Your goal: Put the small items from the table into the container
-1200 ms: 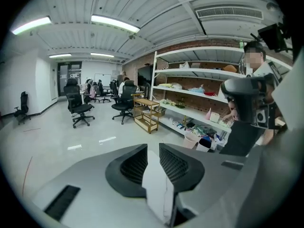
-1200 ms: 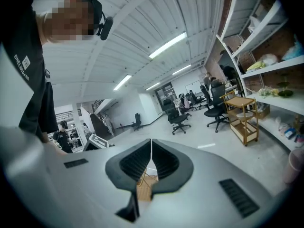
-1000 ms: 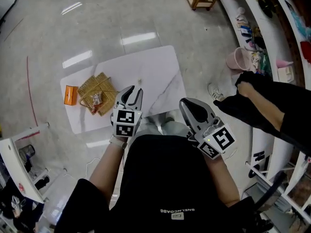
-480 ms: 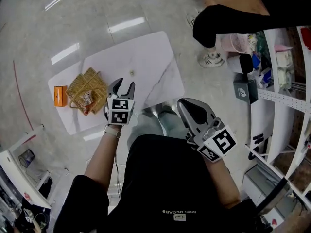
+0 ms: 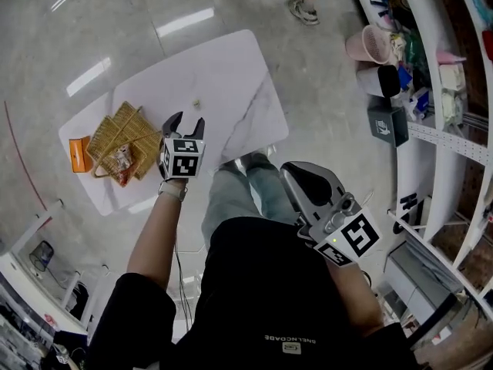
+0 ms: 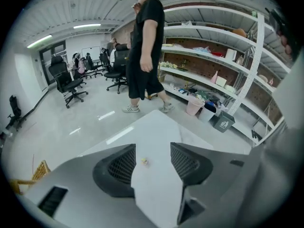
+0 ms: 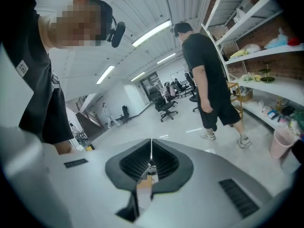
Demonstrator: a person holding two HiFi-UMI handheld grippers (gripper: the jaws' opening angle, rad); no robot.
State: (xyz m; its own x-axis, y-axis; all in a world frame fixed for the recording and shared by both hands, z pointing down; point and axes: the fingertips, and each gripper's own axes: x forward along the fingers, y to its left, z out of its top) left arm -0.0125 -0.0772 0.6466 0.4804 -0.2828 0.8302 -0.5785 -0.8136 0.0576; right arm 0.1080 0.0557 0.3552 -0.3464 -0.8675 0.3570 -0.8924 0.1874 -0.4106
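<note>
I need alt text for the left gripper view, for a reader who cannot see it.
The left hand-held gripper is opening its jaws above a white table, framing a small pale item without touching it. Behind, a person in black stands beside shelves.

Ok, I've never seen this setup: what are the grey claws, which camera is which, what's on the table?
No robot: a person holds a two-jaw gripper in each hand. One picture comes from a head camera looking down; the other two cameras ride on the grippers. On the white table lie a wicker basket with a packet inside, an orange box beside it and one small item. The left gripper, jaws opening, holds nothing and points at that item. The right gripper is shut and empty.
</note>
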